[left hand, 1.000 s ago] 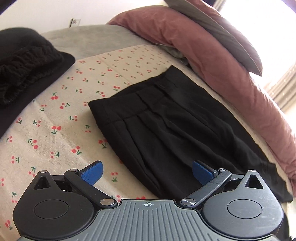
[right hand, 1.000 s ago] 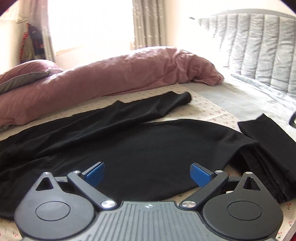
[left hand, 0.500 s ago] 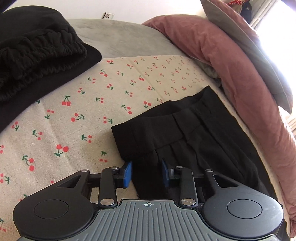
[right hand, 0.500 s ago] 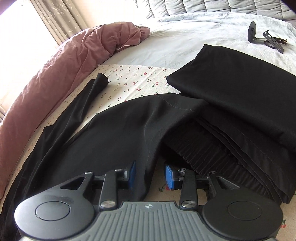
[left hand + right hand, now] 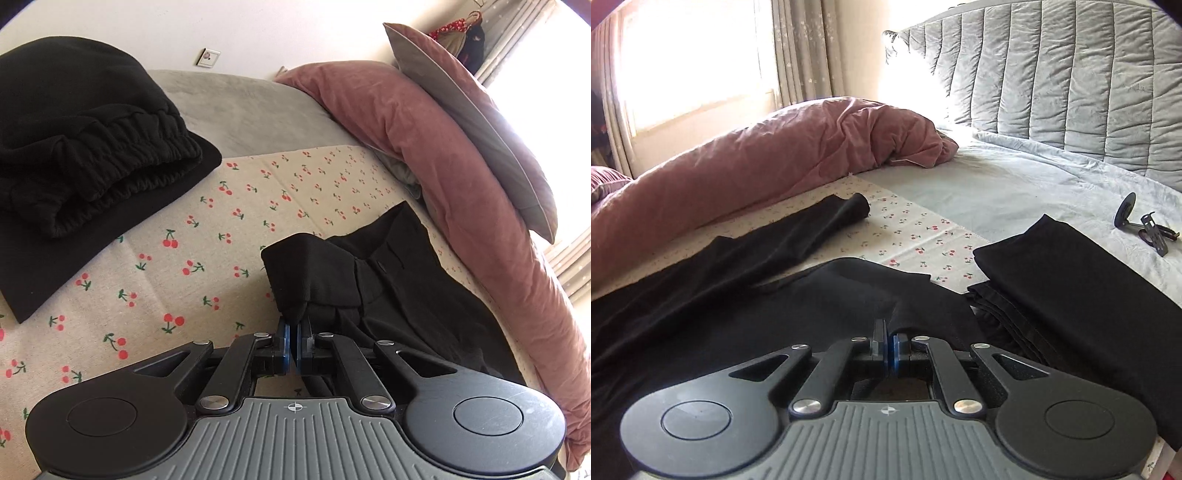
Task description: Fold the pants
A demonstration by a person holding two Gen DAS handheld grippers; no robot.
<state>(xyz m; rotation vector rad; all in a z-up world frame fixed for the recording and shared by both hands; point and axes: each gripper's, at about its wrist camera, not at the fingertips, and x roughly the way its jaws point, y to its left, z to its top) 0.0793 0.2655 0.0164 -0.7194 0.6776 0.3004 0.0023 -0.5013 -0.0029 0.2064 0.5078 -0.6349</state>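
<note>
Black pants (image 5: 399, 295) lie spread on the cherry-print sheet (image 5: 184, 258). My left gripper (image 5: 294, 332) is shut on the waistband corner and holds it lifted, so the cloth bunches above the fingers. In the right wrist view the same pants (image 5: 757, 302) stretch away, one leg (image 5: 812, 229) reaching toward the pink duvet. My right gripper (image 5: 889, 347) is shut on the near leg's hem edge, raised a little off the bed.
A folded black garment with an elastic waistband (image 5: 92, 155) sits at the left. A folded black stack (image 5: 1089, 280) lies right of the pants. A pink duvet (image 5: 775, 158) runs along the far side. A small black holder (image 5: 1145, 225) lies by the grey headboard (image 5: 1071, 81).
Both grippers went from open to closing around the cloth, and are now shut on it. The left one has lifted the waistband corner; the right one has lifted the leg edge.
</note>
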